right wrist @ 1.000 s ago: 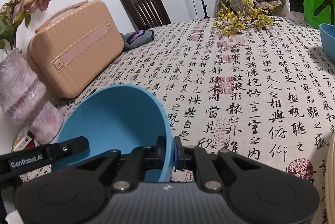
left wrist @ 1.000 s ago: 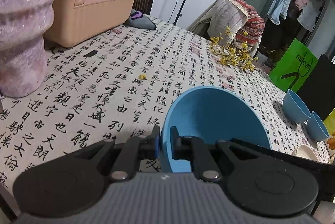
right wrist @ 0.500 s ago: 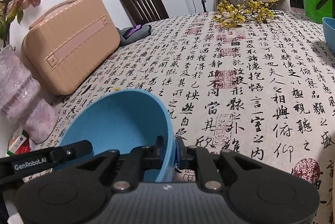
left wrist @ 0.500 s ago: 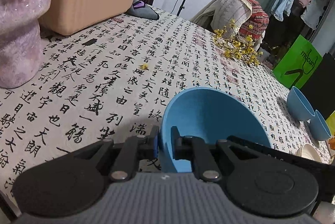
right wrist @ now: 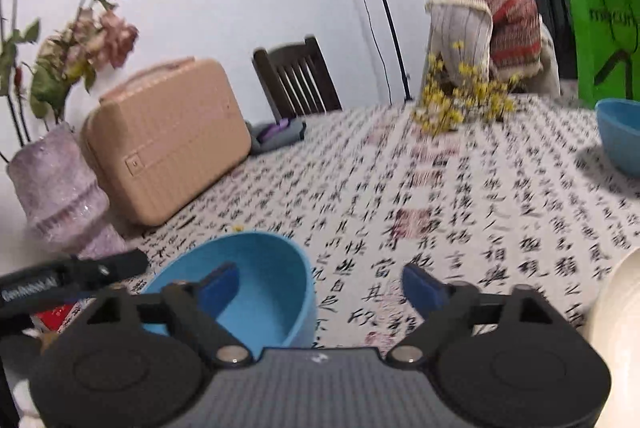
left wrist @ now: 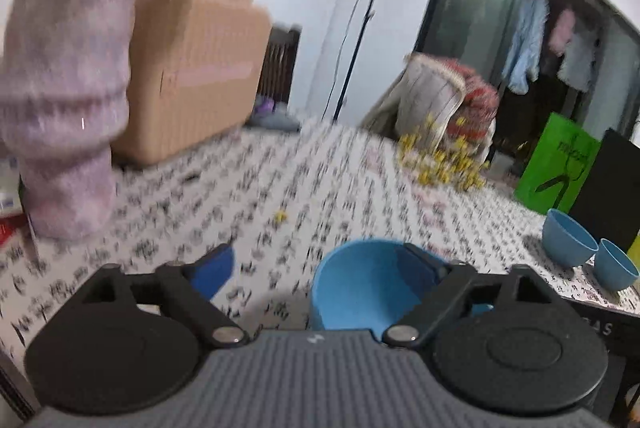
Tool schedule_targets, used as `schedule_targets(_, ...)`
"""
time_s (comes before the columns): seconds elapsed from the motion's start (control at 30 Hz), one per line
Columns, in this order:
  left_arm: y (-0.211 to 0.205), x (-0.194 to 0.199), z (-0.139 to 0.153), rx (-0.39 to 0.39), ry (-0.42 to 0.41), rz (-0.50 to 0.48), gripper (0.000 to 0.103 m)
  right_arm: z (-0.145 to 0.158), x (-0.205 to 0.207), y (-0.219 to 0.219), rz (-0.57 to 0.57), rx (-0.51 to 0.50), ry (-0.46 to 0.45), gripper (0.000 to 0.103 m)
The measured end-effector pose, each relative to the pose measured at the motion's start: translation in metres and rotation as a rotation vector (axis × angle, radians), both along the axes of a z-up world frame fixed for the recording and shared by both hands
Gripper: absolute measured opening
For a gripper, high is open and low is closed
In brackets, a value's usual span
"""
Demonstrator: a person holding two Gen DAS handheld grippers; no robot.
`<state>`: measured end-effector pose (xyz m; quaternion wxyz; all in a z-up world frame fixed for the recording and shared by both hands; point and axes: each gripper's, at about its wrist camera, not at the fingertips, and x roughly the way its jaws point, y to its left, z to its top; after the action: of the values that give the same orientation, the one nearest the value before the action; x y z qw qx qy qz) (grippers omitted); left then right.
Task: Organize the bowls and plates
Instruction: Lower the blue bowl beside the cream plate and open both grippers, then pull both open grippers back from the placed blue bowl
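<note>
1. Sitting on the calligraphy-print surface (right wrist: 460, 187) is a large blue bowl (right wrist: 256, 280), upright near the close edge, with the left tongs (left wrist: 320, 268) and the right tongs (right wrist: 320, 288) on either side of it.
2. Both pairs of tongs are opening wide at this moment; neither is pressing on the bowl's wall, though the rim is lying between the fingers of each.
3. Seen from the left wrist, the bowl (left wrist: 360, 288) is sitting under the right-hand finger, with printed cloth showing under the other finger.
4. Seen from the right wrist, the bowl is sitting under the left-hand finger, and bare cloth is stretching away ahead and to the right.
5. Two smaller blue bowls (left wrist: 568, 244) are standing close together, well apart from the large one, near a green bag (left wrist: 556, 163).
6. A pale rim of a plate (right wrist: 616, 308) is showing at the right border of the right-wrist view.
7. A tan case (right wrist: 168, 139) and a lilac vase (right wrist: 60, 195) are crowding the far left of the surface; yellow sprigs (right wrist: 460, 103) are lying toward the far edge.
8. Both tongs are pointing gently downward over the near edge; the left-wrist picture is blurring.
</note>
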<state>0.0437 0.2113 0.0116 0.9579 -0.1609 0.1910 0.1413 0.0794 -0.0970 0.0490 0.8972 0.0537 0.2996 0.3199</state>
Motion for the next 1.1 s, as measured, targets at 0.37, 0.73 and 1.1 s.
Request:
schedule_targets(0.37, -0.035, -0.038, 0.001, 0.199, -0.17, 0.018, 0.103, -0.003, -0.036, -0.053, -0.079, -0.014, -0.129, 0.103)
schedule_targets(0.73, -0.028, -0.052, -0.013, 0.182, -0.143, 0.066, 0.103, -0.002, -0.051, -0.086, -0.154, -0.064, -0.194, 0.103)
schedule_targets(1.1, -0.032, -0.053, -0.015, 0.169, -0.153, 0.063, 0.103, -0.007, -0.062, -0.114, -0.187, -0.066, -0.228, 0.103)
